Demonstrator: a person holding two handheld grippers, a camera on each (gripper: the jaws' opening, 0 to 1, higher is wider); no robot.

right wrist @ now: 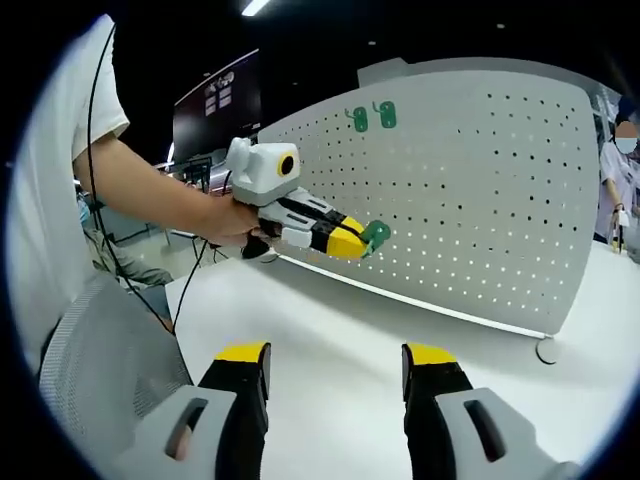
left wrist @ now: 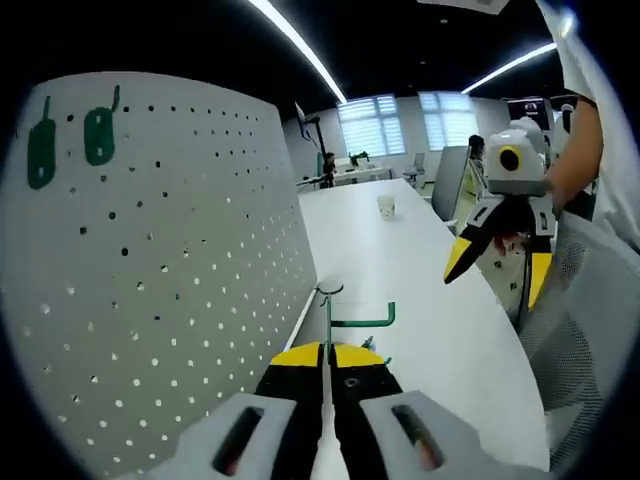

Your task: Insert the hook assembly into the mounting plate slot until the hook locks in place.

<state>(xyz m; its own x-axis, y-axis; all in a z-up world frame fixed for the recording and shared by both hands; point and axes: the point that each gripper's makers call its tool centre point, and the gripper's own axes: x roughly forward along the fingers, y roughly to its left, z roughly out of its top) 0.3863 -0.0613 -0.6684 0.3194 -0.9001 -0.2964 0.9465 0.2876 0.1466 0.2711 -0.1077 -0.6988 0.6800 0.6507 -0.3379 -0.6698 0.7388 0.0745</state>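
Note:
The white pegboard mounting plate (left wrist: 150, 280) (right wrist: 480, 190) stands upright on the white table (left wrist: 420, 270). Two green hooks (left wrist: 98, 135) (right wrist: 370, 117) hang near its top edge. My left gripper (left wrist: 326, 356) (right wrist: 352, 243) is shut on the thin stem of a green hook assembly (left wrist: 345, 320) (right wrist: 376, 233). The hook's bent end is held close to the board's lower face; I cannot tell if it touches. My right gripper (right wrist: 336, 355) (left wrist: 498, 268) is open and holds nothing, hovering over the table away from the board.
A paper cup (left wrist: 386, 206) stands far down the table. A grey mesh chair (right wrist: 100, 350) (left wrist: 585, 330) is by the table's edge. A person's arm (right wrist: 170, 195) holds the left gripper. Another person (right wrist: 620, 170) stands past the board's end, beside a round foot (right wrist: 546, 350).

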